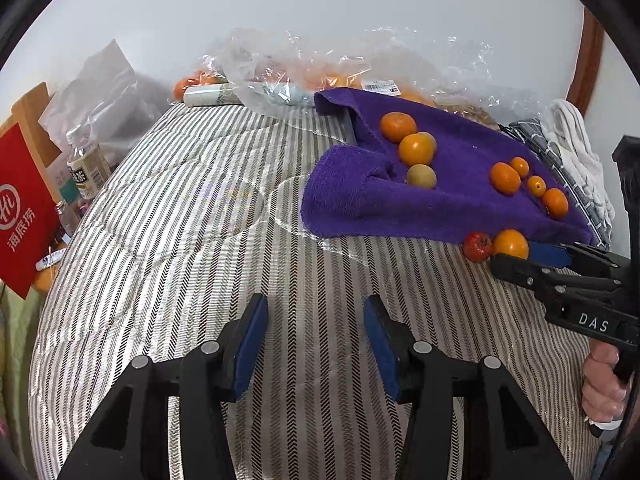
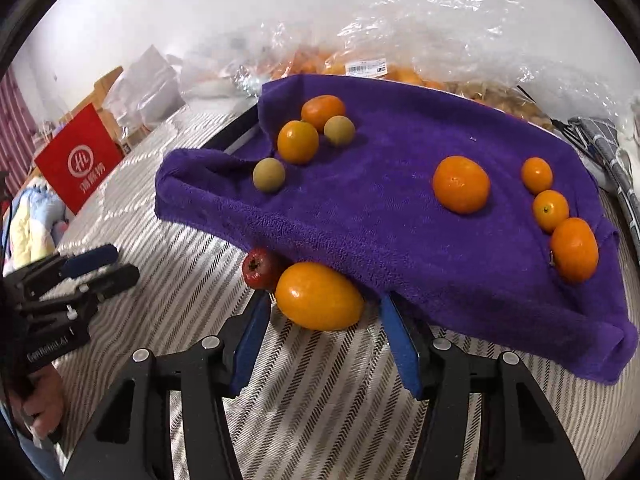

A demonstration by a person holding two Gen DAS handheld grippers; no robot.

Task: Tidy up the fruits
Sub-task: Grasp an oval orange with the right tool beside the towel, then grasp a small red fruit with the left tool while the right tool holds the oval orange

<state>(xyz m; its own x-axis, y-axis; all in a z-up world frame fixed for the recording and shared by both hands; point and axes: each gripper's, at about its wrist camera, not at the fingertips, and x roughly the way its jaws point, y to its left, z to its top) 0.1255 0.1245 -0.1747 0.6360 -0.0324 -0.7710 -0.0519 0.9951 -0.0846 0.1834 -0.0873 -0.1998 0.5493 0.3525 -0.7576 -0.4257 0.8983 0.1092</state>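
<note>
A purple towel (image 2: 380,208) lies on the striped bedcover (image 1: 192,248) with several orange citrus fruits and two tan round fruits (image 2: 269,175) on it. At its near edge an oval orange fruit (image 2: 318,295) and a small red fruit (image 2: 259,269) rest on the cover. My right gripper (image 2: 322,312) is open, its blue pads on either side of the orange fruit, not closed on it. It also shows in the left wrist view (image 1: 520,254). My left gripper (image 1: 316,316) is open and empty above the bare cover, left of the towel (image 1: 440,184).
Clear plastic bags of fruit (image 2: 400,52) lie behind the towel by the wall. A red paper bag (image 1: 24,208) and a bottle (image 1: 86,164) stand at the left edge. Folded grey and white cloths (image 1: 572,152) lie at the right.
</note>
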